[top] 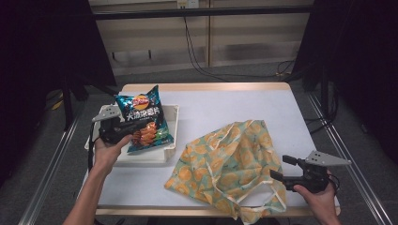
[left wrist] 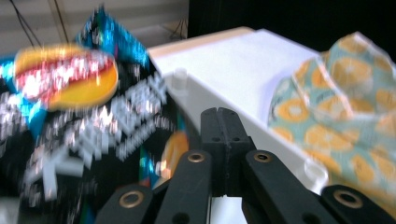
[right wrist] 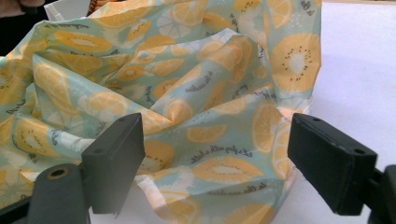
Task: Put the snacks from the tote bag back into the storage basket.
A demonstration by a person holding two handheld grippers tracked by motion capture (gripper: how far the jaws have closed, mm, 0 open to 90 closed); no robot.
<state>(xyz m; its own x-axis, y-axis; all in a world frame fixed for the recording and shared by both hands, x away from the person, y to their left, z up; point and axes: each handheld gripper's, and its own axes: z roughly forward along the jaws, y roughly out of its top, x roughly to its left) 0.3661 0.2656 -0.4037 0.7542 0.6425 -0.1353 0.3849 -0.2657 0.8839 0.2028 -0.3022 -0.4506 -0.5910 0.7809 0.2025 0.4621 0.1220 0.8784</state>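
Chip bag (top: 143, 123): blue and black, red-yellow logo, white lettering. Cloth bag (top: 230, 161): pale green with orange citrus slices. Tray (top: 170, 136): white. Table (top: 234, 105): white, wooden edge

The high view looks forward and down from above the near edge of the white table (top: 244, 108). The left gripper view sits low and close beside the chip bag (left wrist: 79, 121) and white tray (left wrist: 224, 105), facing across towards the orange-print cloth bag (left wrist: 345, 107). The right gripper view looks level, very near that cloth bag (right wrist: 187, 84), which all three views share.
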